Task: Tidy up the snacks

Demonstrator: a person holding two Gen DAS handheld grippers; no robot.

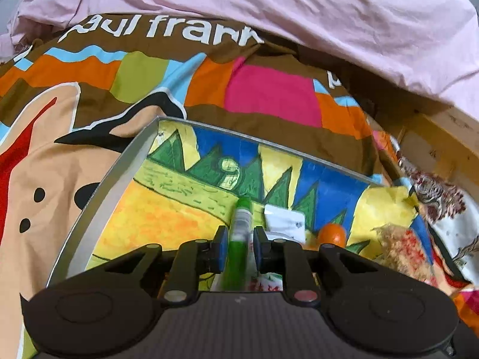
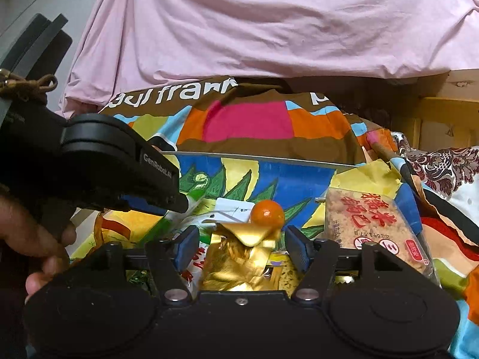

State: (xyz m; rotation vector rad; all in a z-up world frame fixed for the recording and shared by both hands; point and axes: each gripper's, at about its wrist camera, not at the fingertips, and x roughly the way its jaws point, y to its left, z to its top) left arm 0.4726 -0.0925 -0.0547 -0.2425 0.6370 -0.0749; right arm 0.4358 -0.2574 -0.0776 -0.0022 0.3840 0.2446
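Observation:
My left gripper is shut on a slim green snack packet and holds it over a painted board with a metal rim. A white packet and a small orange fruit lie on the board to its right. My right gripper is open around a crinkled gold foil packet, the pads apart from it on both sides. The orange fruit and white packet sit just beyond. A clear bag of rice crackers lies to the right. The left gripper's body shows at the left.
The board rests on a colourful Paul Frank sheet. A pink quilt is heaped behind it. A wooden bed frame runs along the right, with a patterned cloth beside it. More snack bags lie under the left gripper.

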